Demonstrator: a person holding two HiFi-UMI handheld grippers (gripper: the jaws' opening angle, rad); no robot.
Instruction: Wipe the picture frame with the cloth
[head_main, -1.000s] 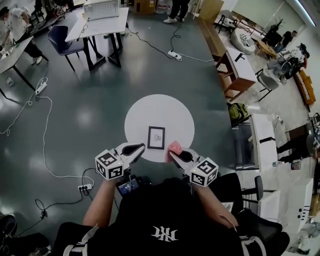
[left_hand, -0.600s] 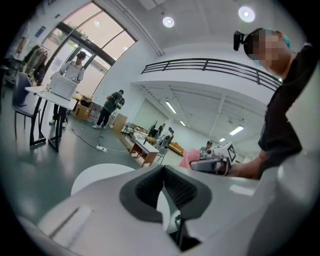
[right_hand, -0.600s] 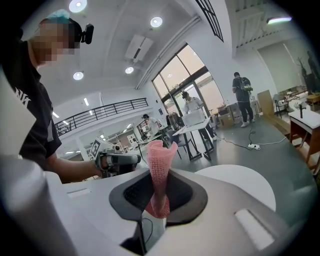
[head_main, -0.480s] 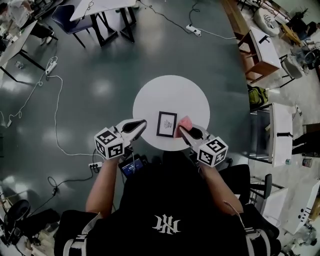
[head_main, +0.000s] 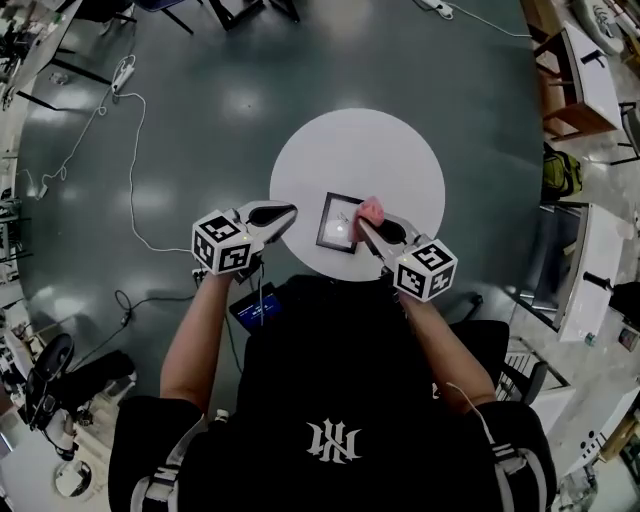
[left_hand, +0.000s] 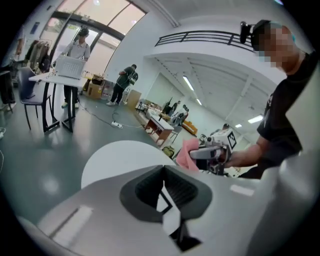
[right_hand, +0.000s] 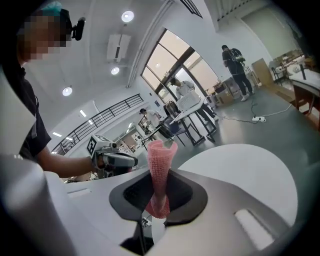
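Both grippers had come forward onto the round white table (head_main: 330, 150) since the earlier head view, and the pink cloth (head_main: 370, 210), which had hung to the right of the picture frame (head_main: 338, 222), now overlapped the frame's upper right corner. The frame lay flat near the lower middle of the table, its glass catching a bright glare.

The right gripper (head_main: 368, 224) reached in from the lower right with its jaws pinching the cloth. In its own view the cloth stood up from between the jaws as a narrow bunched roll. Whether the cloth already touched the glass could not be told from above.

The left gripper (head_main: 283, 212) sat at the table's left edge, near the frame's left side but apart from it. Its jaws had eased open a hair yet were all but pressed together, with nothing between them.

The step in hand looked like the first contact of the wipe. To do it well:

- The cloth needed lowering until its soft bunch, not the hard jaw tips, met the glass.
- Strokes should have run light and even across the frame, since only a small part of the roll would bear on it.
- The frame looked loose on a smooth top, so it would likely slide. The left gripper resting on the left border would steady it.
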